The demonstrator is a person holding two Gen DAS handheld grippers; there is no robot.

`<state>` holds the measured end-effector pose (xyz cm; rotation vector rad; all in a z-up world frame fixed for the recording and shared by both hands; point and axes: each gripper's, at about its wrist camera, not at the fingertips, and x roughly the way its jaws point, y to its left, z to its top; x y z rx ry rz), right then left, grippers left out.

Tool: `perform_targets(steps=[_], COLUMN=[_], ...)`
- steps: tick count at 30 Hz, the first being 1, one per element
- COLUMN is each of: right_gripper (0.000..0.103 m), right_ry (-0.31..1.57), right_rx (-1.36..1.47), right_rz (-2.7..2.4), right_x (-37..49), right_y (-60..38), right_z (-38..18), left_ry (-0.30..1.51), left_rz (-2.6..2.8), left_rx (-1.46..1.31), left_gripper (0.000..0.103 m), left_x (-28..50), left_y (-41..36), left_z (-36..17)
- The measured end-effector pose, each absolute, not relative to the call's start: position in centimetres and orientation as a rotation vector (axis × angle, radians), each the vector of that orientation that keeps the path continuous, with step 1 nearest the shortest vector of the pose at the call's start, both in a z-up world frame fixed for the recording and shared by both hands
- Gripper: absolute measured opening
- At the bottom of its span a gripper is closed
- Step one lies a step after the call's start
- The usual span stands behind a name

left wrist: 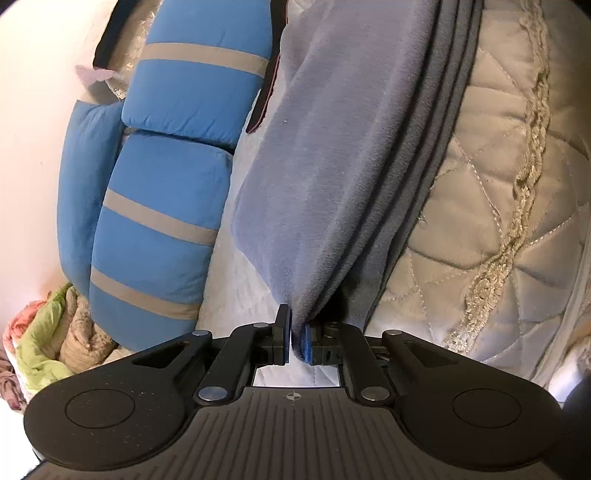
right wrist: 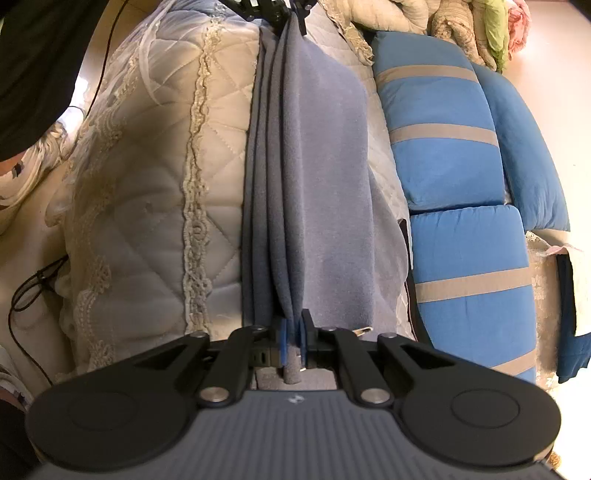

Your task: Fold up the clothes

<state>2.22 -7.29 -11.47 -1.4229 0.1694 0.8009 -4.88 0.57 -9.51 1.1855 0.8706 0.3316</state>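
Observation:
A grey-blue fleece garment (left wrist: 332,147) is stretched between my two grippers, folded lengthwise in several layers, hanging just above a quilted cream bedspread (left wrist: 498,166). My left gripper (left wrist: 297,332) is shut on one end of it. In the right wrist view the same garment (right wrist: 317,184) runs away from my right gripper (right wrist: 293,339), which is shut on the other end. The left gripper (right wrist: 273,11) shows at the top of the right wrist view, clamped on the far end.
Blue cushions with beige stripes (left wrist: 166,184) (right wrist: 461,184) lie along the bed beside the garment. Crumpled clothes (left wrist: 48,332) are piled near the wall. A black cable (right wrist: 33,288) trails off the bed edge. A dark shape (right wrist: 33,66) fills the upper left corner.

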Motion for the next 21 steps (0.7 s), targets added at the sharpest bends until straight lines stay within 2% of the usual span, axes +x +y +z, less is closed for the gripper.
perform_targets(steps=[1,2,3,4,5,7,10,15,17,21], right_gripper=[0.025,0.025,0.025,0.025,0.025,0.025,0.025,0.025,0.025,0.025], right_ry=[0.169,0.169,0.169,0.167,0.167,0.170,0.175,0.182,0.183,0.186], right_rx=[-1.426,-1.429,-1.433,-1.439,-1.441,-1.442,-1.437,-1.425,-1.426,-1.425], right_rz=[0.801,0.802,0.803,0.803,0.804,0.807,0.811,0.816,0.816,0.816], right_x=[2.2,2.2,2.2,2.2,2.2,2.2,2.4,2.5,2.5,2.6], right_y=[-7.3,-7.3,-7.4,-7.4,-7.4,-7.4,-7.4,-7.4,-7.4,-7.3], right_z=[-11.5,-11.5,-11.5,-11.5,-11.5,-11.5,-11.4,-11.3,-11.4,-11.4], left_ry=[0.871,0.867,0.854,0.844,0.840,0.831,0.815,0.780,0.769,0.795], left_rz=[0.321,0.315,0.313,0.302,0.279,0.235,0.171,0.062,0.052,0.097], left_rx=[1.190,1.203,1.226,1.231,1.207,1.158,1.059,0.431,0.213,-0.017], left_gripper=[0.016,0.029,0.037,0.052,0.060,0.065,0.065,0.066,0.067,0.067], left_x=[-5.0,-5.0,-5.2,-5.4,-5.8,-6.5,-7.4,-6.2,-5.1,-1.6], left_y=[0.7,0.8,0.9,1.1,1.2,1.4,2.0,7.2,10.1,14.4], left_z=[-9.3,-9.2,-8.9,-8.3,-7.3,-5.3,-2.2,4.0,4.1,2.1])
